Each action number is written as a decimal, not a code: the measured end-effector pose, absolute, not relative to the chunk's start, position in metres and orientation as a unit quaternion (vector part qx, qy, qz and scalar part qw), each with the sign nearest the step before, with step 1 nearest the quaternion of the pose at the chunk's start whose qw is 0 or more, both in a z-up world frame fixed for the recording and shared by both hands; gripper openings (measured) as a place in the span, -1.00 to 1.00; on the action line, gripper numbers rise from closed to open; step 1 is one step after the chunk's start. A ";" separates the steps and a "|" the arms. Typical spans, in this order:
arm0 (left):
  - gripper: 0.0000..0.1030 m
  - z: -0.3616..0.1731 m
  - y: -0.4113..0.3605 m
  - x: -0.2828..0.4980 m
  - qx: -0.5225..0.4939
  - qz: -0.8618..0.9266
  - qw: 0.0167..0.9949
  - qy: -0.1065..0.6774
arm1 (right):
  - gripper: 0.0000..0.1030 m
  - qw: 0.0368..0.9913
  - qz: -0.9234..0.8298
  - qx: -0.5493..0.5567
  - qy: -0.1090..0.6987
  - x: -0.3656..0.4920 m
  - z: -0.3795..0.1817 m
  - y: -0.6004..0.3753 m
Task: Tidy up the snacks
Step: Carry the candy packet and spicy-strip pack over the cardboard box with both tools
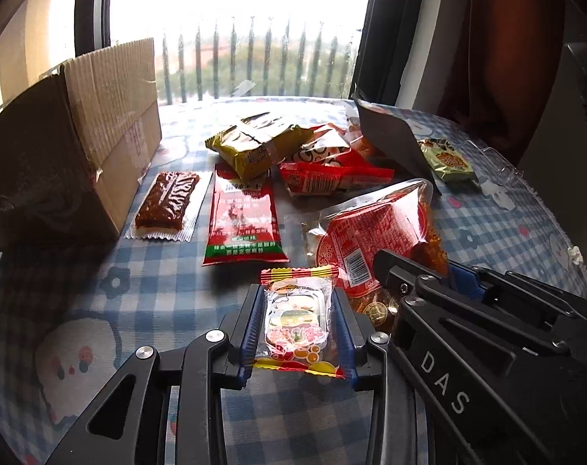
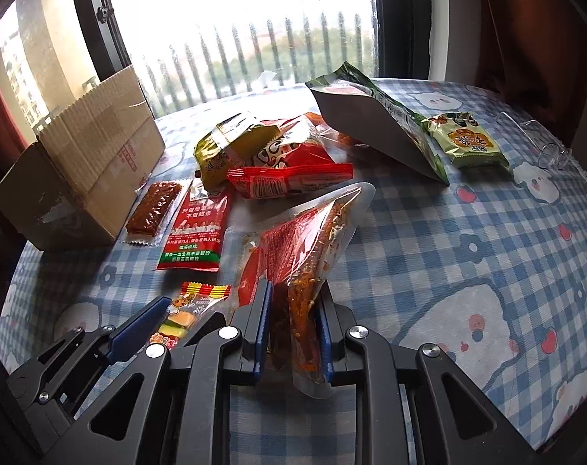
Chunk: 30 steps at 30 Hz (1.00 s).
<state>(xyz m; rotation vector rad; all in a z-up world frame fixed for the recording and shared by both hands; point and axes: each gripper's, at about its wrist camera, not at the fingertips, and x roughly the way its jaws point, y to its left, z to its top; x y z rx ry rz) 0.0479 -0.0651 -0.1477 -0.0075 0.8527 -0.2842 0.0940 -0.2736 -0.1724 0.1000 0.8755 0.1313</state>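
- My left gripper (image 1: 298, 323), bottom centre, pinches the small candy packet (image 1: 297, 319).
- My right gripper (image 2: 293, 329) clamps the red spicy-snack bag (image 2: 309, 248), tilted, lower centre.

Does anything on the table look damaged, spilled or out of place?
Nothing looks spilled or torn. The snacks lie in a loose, overlapping pile beside the cardboard box, not yet sorted. One clear plastic piece lies apart at the far right edge.

The cardboard box (image 1: 61, 147) is cut off at the left edge, its inside hidden
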 end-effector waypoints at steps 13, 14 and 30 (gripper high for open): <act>-0.34 -0.083 -0.042 0.044 -0.005 -0.147 0.925 0.351 | -0.53 0.932 0.067 0.043 0.354 0.081 -0.108 -0.253; -0.34 -0.079 -0.041 0.044 -0.005 -0.147 0.926 0.347 | -0.53 0.934 0.068 0.043 0.349 0.080 -0.103 -0.251; -0.34 -0.018 -0.006 0.054 -0.022 -0.132 0.952 0.277 | -0.53 0.955 0.090 0.020 0.282 0.088 -0.032 -0.218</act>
